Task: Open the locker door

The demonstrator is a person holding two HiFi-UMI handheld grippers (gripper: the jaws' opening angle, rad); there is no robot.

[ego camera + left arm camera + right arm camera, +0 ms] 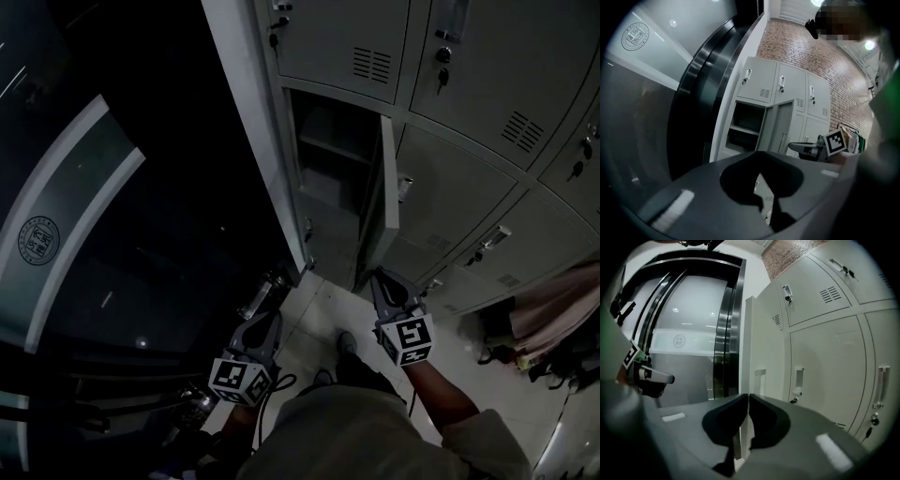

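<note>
My right claw [744, 397] pinches the edge of the open locker door [750, 343] at centre frame; my left claw [759, 153] hangs closed, holding nothing.

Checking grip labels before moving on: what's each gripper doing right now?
Left gripper: jaws closed, nothing between them.
Right gripper: jaws closed on the edge of the locker door.

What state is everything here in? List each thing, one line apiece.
Locker door: swung open.
Locker: open, nothing seen inside.
Neighbouring doors: shut.
Right gripper: closed, right at the open door's edge; whether it pinches that edge is unclear.
Left gripper: closed, holding nothing.
</note>
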